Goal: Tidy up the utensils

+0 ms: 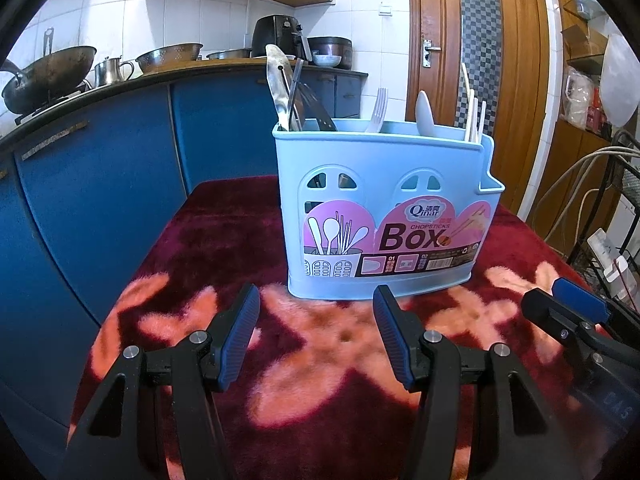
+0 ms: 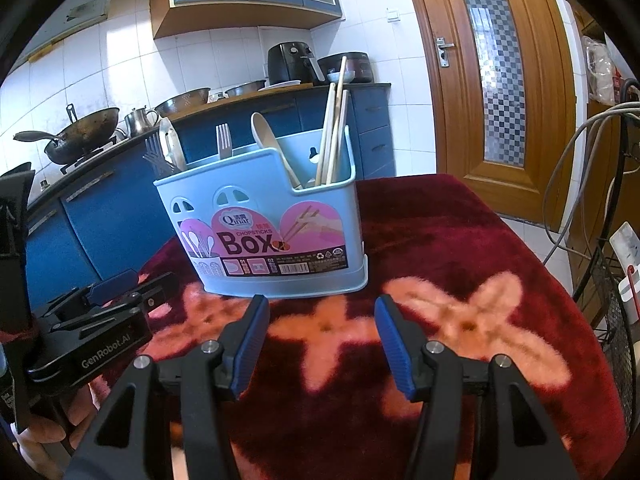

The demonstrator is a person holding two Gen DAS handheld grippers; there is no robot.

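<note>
The lower end pocket of the blue chopsticks box (image 2: 276, 216), with chopsticks (image 2: 330, 136) and a wooden spoon (image 2: 272, 140), is seen inside only from the right wrist. Forks (image 1: 378, 110) are stood mid-box on the red cloth (image 1: 200, 260). Left gripper (image 1: 316, 340) and right gripper (image 2: 322, 344) are held wide apart, nothing gripped.

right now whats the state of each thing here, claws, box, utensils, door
left claw: open, empty
right claw: open, empty
chopsticks box: upright on the red cloth, loaded
chopsticks: standing in the end compartment
wooden spoon: leaning in the box
white fork: standing, tines up
door: shut
</note>
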